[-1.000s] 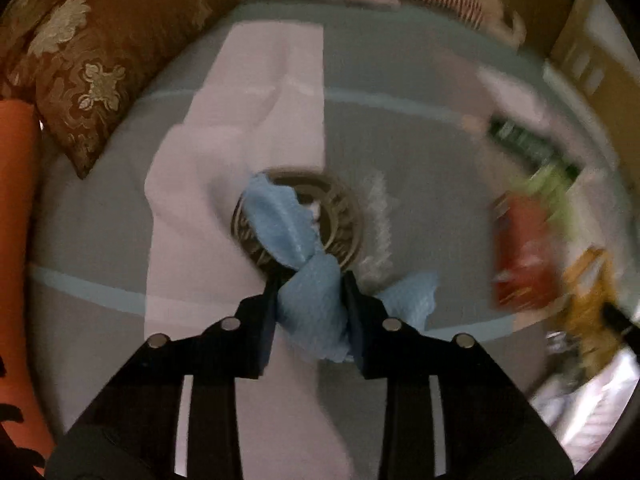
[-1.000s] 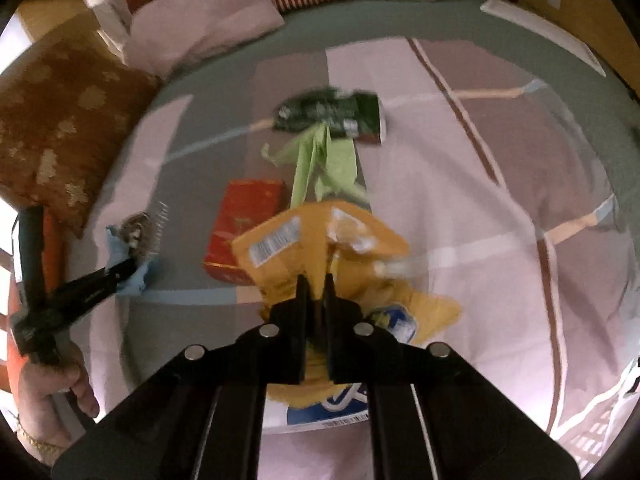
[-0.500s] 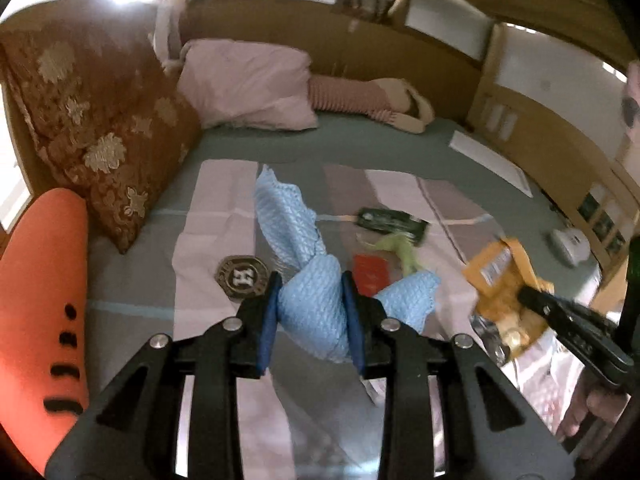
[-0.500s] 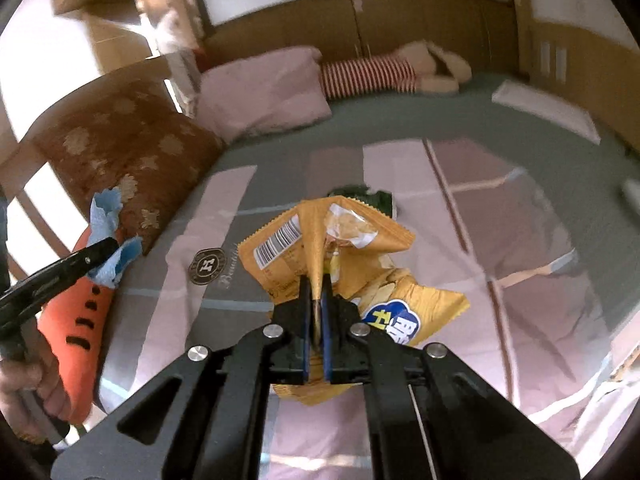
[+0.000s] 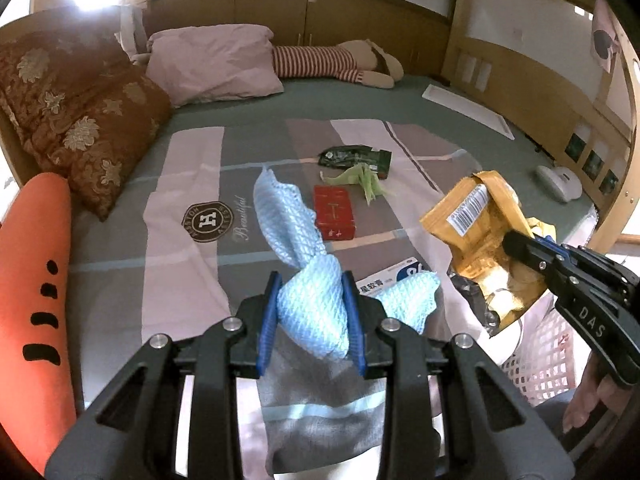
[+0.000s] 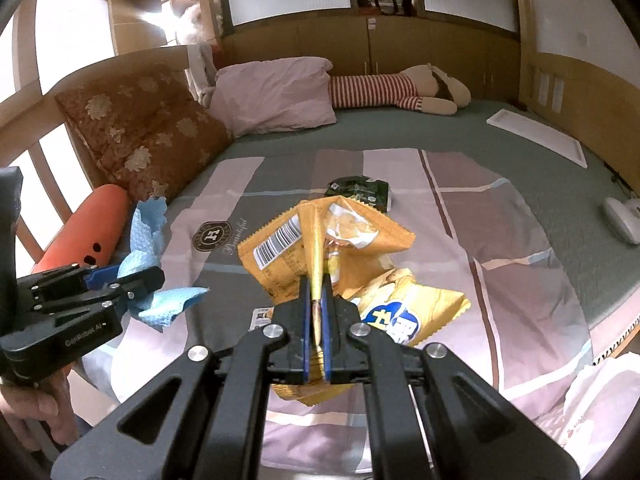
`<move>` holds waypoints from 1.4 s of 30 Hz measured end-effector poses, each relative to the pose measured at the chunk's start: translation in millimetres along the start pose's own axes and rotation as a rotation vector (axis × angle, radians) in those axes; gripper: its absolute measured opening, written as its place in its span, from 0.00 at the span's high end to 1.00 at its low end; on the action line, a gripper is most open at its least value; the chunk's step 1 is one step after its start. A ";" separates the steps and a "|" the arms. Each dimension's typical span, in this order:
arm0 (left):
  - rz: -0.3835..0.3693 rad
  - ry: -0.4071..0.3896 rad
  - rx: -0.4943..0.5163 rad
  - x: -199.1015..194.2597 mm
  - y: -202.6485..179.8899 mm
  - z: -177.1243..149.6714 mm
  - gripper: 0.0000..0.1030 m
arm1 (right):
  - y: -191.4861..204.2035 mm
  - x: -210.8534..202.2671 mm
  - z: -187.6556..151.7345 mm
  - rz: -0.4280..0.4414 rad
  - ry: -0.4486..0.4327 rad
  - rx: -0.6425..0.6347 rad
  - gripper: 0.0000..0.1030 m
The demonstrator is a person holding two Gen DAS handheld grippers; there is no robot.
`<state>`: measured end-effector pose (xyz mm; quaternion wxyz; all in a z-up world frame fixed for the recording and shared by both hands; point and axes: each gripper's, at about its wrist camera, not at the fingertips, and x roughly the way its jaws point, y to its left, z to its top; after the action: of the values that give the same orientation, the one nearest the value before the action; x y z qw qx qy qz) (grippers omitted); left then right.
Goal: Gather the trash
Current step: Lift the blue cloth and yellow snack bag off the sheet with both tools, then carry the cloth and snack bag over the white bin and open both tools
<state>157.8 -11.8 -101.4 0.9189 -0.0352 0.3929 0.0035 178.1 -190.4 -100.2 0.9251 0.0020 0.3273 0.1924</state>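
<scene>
The left hand-held gripper (image 5: 311, 312) was clamped on a crumpled blue cloth (image 5: 294, 236), its pads pressing a bunched fold while one end stood up above the jaws and another flopped out to the side. The right hand-held gripper (image 6: 316, 320) was closed tight on a yellow snack bag (image 6: 320, 240), pinching a thin folded edge so that the bag, with its barcode showing, fanned out above and below the jaws. Both pieces of trash were held up in the air over the bed (image 5: 460, 120). Taking the round logo (image 5: 208, 222) printed on the bed cover as the landmark, a red box (image 5: 334, 218) lay flat on the cover to the right of it, a green wrapper (image 5: 360, 178) lay beyond the box, and a dark green packet (image 5: 354, 158) lay just past that wrapper, touching it. A white and blue packet (image 5: 390, 280) lay nearer than the logo, partly hidden behind the cloth. To the left of the logo leaned an orange carrot-shaped cushion (image 5: 36, 300) and a brown flowered pillow (image 5: 80, 120); far beyond it lay a pink pillow (image 5: 212, 64) and a striped soft toy (image 5: 332, 62). At the near right edge of the bed, below the snack bag, stood a white mesh basket (image 5: 548, 360).
</scene>
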 end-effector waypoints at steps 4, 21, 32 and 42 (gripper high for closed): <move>0.007 0.007 -0.012 2.0 4.0 0.0 0.70 | -2.0 -0.4 -0.5 -0.002 -0.002 0.005 0.95; 0.010 0.018 -0.017 4.2 4.6 0.1 0.70 | -3.4 0.0 -1.3 -0.011 -0.006 0.018 0.95; -0.146 -0.003 0.087 -9.3 -66.6 11.8 0.70 | -104.8 -117.7 -26.4 -0.129 -0.150 0.202 0.95; -0.633 0.217 0.517 -17.3 -323.9 -11.7 0.70 | -249.8 -217.7 -130.3 -0.452 -0.084 0.453 0.94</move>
<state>148.4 -335.2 -76.8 0.8064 0.0775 0.4453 -0.3814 32.8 -515.3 -103.3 0.9332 0.1431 0.3153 -0.0960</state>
